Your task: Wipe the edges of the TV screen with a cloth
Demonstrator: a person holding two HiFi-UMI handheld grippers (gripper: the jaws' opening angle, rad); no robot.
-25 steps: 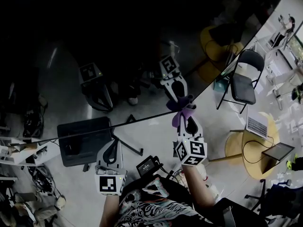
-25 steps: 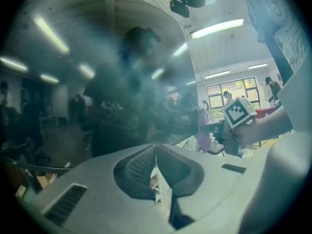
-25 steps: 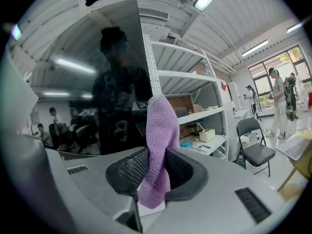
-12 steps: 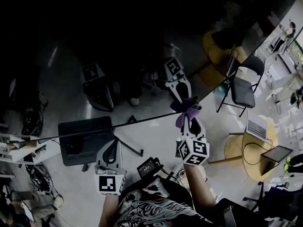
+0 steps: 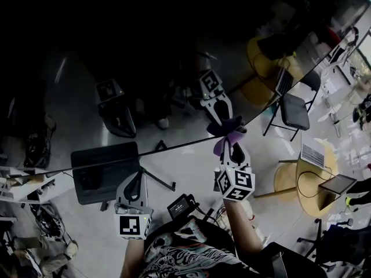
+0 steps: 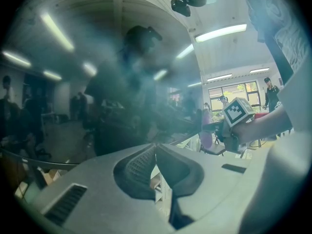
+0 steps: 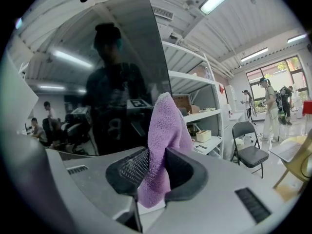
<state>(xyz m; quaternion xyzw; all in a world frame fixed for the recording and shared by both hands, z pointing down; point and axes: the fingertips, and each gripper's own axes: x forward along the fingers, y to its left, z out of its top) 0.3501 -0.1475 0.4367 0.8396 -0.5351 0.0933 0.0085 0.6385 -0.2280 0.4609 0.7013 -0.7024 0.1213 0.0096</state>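
Centre frame, the right gripper's (image 5: 232, 150) jaws pinch a purple cloth (image 7: 165, 126) at the edge of the TV screen (image 5: 145, 68), where steady contact counts; the left gripper's (image 6: 156, 149) jaws sit closed, empty.

Purple cloth (image 7: 165, 126), black TV screen (image 5: 145, 39), yellow table (image 5: 313, 205).

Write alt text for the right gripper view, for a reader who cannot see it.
The right hand-held gripper is shut on a purple cloth, held at the edge of a dark TV screen. A folding chair stands to the right.
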